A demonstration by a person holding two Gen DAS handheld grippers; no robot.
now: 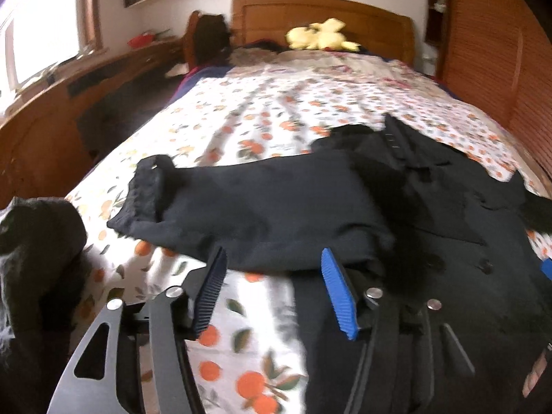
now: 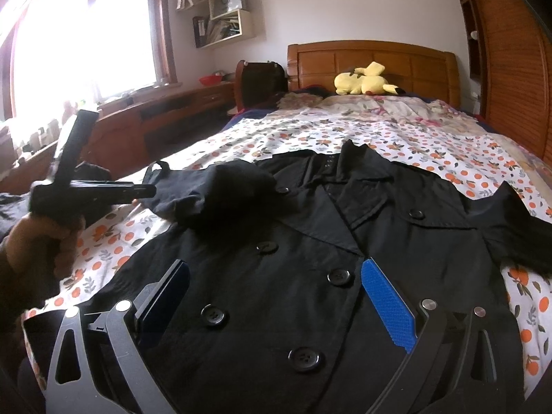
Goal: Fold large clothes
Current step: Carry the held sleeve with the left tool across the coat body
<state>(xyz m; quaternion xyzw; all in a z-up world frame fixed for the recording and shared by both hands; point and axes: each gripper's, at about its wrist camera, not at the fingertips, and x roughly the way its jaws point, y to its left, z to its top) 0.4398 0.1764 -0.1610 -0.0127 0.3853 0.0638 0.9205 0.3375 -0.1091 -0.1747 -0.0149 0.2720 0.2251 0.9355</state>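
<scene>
A black double-breasted coat (image 2: 310,241) lies front up, buttons showing, on the orange-print bedsheet (image 2: 396,138). Its sleeve (image 1: 241,203) stretches out to the left, with the cuff (image 1: 145,186) at the far end. My left gripper (image 1: 272,253) is open at the sleeve's near edge, and nothing is pinched between its blue pads (image 1: 339,293). In the right wrist view a hand (image 2: 45,238) holds that gripper at the left, beside the cuff. My right gripper (image 2: 276,264) hangs open over the coat's buttoned front, gripping nothing.
A yellow plush toy (image 2: 365,82) rests against the wooden headboard (image 2: 372,58). A slatted wooden wardrobe (image 2: 510,69) stands along the right of the bed. A low wooden desk (image 2: 165,110) runs under the window on the left. A dark garment (image 1: 34,241) is heaped at the bed's near left.
</scene>
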